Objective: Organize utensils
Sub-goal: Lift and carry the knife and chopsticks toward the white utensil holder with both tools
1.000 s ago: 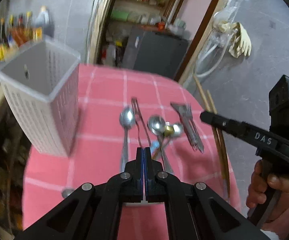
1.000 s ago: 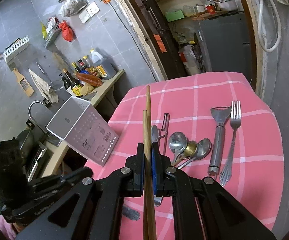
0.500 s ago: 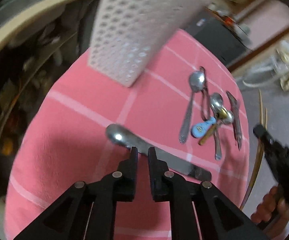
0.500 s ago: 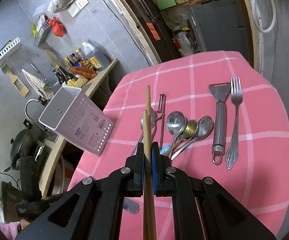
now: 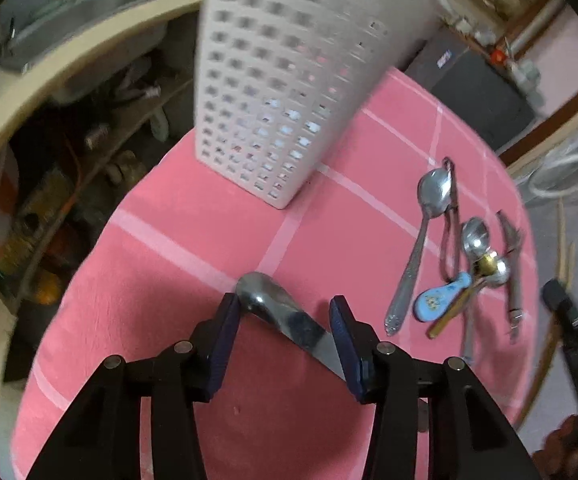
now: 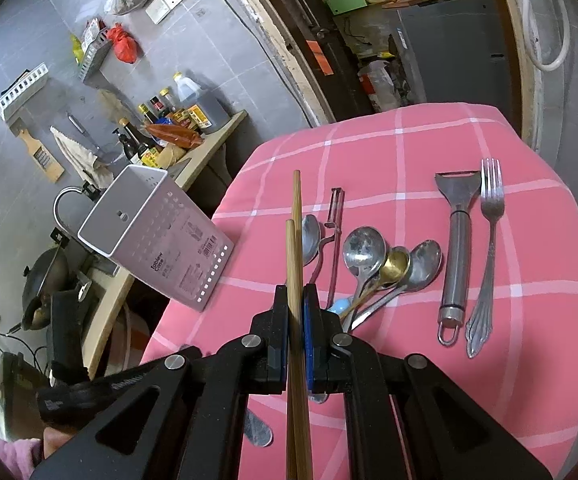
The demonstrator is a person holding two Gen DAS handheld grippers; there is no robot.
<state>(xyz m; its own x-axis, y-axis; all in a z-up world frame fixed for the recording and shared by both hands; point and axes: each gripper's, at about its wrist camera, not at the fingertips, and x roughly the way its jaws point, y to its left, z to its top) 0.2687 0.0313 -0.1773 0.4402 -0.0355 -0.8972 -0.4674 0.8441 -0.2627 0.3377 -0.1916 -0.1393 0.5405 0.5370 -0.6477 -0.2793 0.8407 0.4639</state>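
On the pink tablecloth [image 5: 193, 240], a knife [image 5: 285, 316] lies between the left gripper's [image 5: 285, 332] wide-spread jaws; the right gripper's [image 6: 298, 340] jaws clamp chopsticks [image 6: 295, 248].

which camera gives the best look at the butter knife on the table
The left wrist view. The knife lies on the pink cloth right between the open left gripper fingers, handle end and blade visible. In the right wrist view only its rounded end peeks out beside the right gripper, which holds chopsticks.

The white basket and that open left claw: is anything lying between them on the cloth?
Left wrist view: only bare pink checked tablecloth separates the white basket from the left gripper, whose open fingers straddle a table knife.
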